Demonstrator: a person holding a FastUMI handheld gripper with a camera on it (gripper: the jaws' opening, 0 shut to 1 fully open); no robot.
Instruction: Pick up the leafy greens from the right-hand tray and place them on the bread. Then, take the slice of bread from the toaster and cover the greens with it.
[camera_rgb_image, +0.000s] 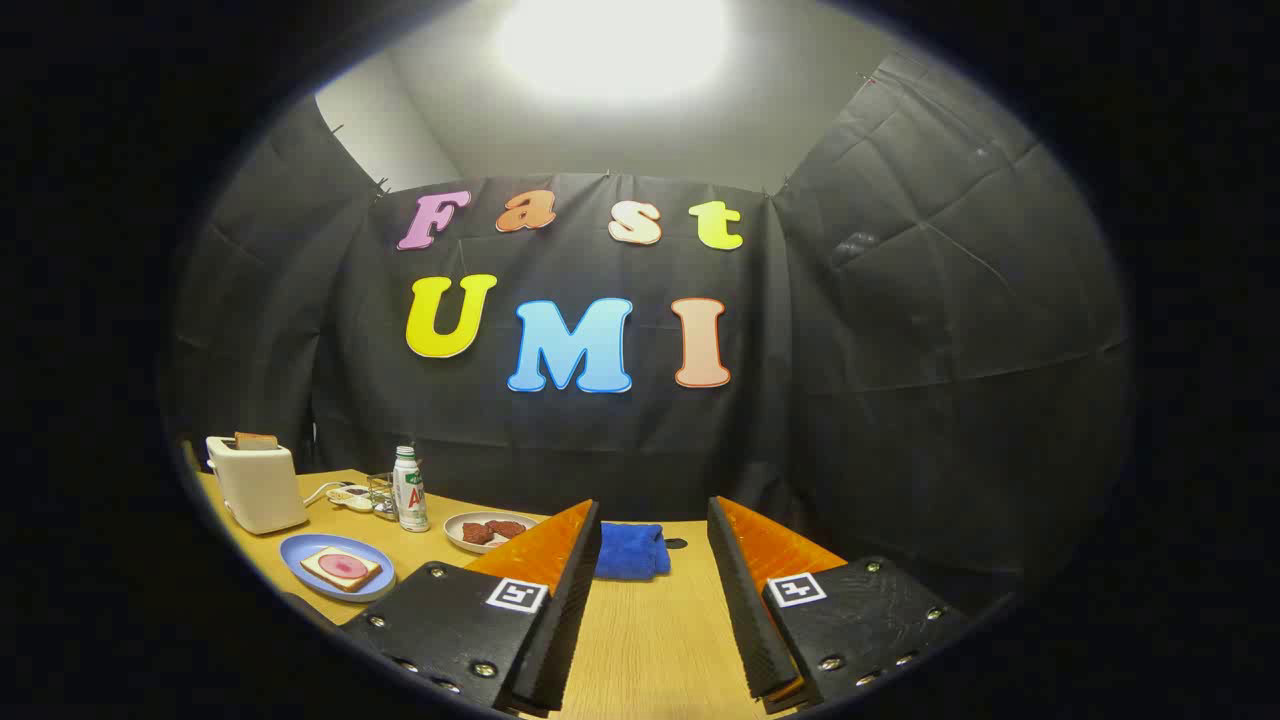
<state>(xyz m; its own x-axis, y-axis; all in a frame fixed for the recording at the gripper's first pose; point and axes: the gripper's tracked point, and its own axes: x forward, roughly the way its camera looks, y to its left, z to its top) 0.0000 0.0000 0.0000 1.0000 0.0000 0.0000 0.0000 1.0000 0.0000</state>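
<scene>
Gripper view: greens not spotted yet, so I can't place them. I expect them light, floppy, easily torn; pinch gently mid-bunch. Bread slice (343, 567) w/ pink topping on blue plate (300, 550), just in front of toaster (258, 487). Gripper (654, 535) spread wide, holding nothing.

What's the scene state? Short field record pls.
tongs: open, nothing between them, above the table
toaster: far left, bread slice sticking up from its slot
blue plate: in front of the toaster, holds bread with a pink slice on top
white plate: holds dark reddish pieces
bottle: upright, between toaster and white plate
blue cloth: just beyond the fingertips
greens: not placed on the bread yet
</scene>
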